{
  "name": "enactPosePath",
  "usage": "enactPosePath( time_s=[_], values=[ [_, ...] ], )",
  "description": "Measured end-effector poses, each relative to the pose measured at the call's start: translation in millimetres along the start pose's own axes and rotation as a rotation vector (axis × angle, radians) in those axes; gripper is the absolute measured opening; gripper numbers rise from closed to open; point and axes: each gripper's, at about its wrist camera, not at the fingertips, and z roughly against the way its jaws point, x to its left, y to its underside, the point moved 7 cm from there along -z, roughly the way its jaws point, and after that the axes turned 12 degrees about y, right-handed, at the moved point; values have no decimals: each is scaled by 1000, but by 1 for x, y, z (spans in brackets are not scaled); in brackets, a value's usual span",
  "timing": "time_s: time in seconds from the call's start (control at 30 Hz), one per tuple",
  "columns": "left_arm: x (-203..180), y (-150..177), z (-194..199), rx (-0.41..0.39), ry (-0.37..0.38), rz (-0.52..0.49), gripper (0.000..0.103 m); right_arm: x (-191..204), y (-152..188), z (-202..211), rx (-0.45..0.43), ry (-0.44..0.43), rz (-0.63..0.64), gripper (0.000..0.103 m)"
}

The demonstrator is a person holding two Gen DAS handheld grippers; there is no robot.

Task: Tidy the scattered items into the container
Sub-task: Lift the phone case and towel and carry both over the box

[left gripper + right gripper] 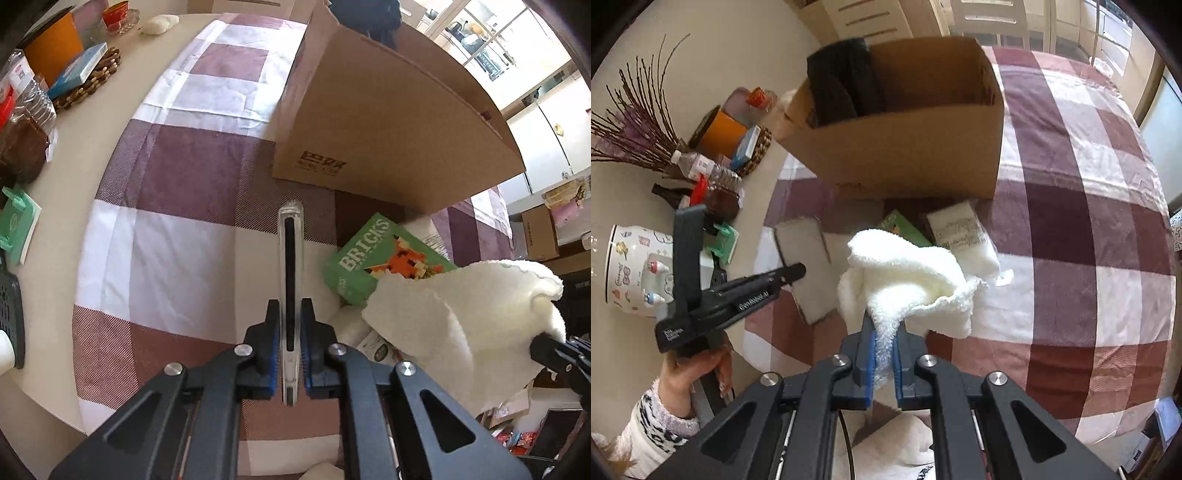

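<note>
towel: white terry towel (908, 280) hung bunched off the table, pinched by right gripper (883, 354)
phone: clear-cased phone (290, 280) held edge-on, clamped by left gripper (290, 354)
box: cardboard box (908, 147) sat open toward far edge of checked tablecloth (1071, 258), dark cloth (846, 85) inside
leftovers: green BRICKS box (364, 254) and wrapped white pack (964, 236) lay just before the box's near wall
left hand (698, 369): gripped its tool's handle

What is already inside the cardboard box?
The right wrist view shows a dark, folded-looking item leaning on the left inner wall of the cardboard box. The box floor is hidden by the near wall.
</note>
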Motion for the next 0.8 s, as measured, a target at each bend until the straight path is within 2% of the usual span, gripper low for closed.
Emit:
enactPosePath(
  time_s=[0.33, 0.8],
  values=[
    [-17, -11, 20, -17, -9, -49, 10, -4, -16, 25, -62, 0, 5, 7],
    [-73, -49, 107, -137, 56, -155, 10, 2, -53, 80, -186, -27, 48, 7]
  ],
)
